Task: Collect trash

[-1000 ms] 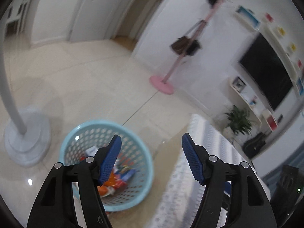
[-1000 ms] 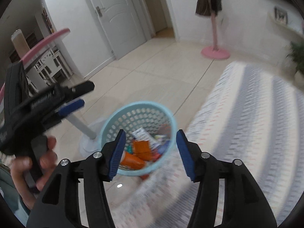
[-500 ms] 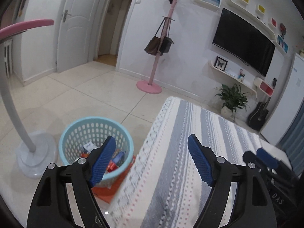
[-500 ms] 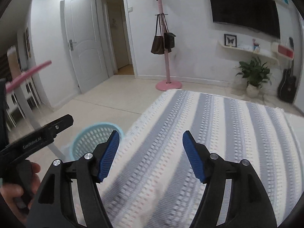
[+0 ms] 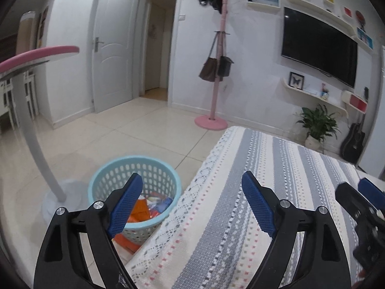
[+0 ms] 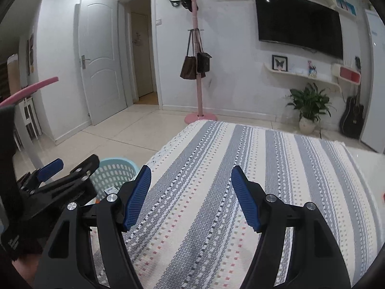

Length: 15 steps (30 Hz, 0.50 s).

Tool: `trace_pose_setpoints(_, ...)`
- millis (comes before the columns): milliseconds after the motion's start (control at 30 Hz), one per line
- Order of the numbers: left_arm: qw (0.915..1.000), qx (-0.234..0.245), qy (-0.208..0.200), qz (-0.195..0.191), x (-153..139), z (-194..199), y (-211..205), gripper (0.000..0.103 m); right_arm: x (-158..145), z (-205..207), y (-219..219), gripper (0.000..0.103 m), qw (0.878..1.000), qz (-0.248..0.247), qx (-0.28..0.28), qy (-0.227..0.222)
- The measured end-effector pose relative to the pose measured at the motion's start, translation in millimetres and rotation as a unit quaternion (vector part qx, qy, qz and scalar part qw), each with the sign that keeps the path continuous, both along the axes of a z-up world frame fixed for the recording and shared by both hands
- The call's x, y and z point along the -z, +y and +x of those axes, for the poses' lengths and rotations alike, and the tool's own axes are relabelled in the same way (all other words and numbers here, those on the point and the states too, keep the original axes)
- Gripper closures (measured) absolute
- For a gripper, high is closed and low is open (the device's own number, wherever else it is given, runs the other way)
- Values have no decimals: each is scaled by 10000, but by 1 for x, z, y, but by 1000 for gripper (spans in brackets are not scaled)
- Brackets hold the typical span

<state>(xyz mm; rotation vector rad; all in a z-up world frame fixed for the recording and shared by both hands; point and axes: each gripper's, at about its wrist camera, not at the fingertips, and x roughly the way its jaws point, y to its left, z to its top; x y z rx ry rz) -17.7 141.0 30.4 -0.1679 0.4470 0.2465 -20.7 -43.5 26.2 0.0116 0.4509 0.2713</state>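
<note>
A light blue perforated basket [image 5: 103,178] stands on the floor by the table's left corner, with orange and blue wrappers [image 5: 142,210] inside; its rim [image 6: 115,166] also shows in the right wrist view. An orange packet [image 5: 127,242] lies on the floor against it. My left gripper [image 5: 191,178] hovers over the table corner, its jaws opening with nothing between them. My right gripper [image 6: 191,169] is open and empty over the striped tablecloth [image 6: 216,192]. Each gripper shows in the other's view: the left gripper [image 6: 69,166], the right gripper [image 5: 358,190].
A white curved stand with a pink top [image 5: 36,144] rises left of the basket. A pink coat rack with bags [image 5: 211,120], a potted plant [image 5: 317,125] and a guitar [image 5: 352,142] stand along the far wall. Tiled floor [image 5: 120,132] lies beyond the table.
Both views swung up and right, from looking into the basket to looking across the striped table. Both pairs of jaws stand wider than one second ago.
</note>
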Motion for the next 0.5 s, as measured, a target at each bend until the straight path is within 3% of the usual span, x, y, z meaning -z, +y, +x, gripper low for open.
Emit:
trace_pose_setpoints(133,9998,-143,55,-132,2,-1,0,18,4,-1,-3,38,10000,-86,37,-14)
trace_pose_setpoints(500,9997,-191,110,51,0,-1,0,18,3,0,6,38,9999,-163,44,15)
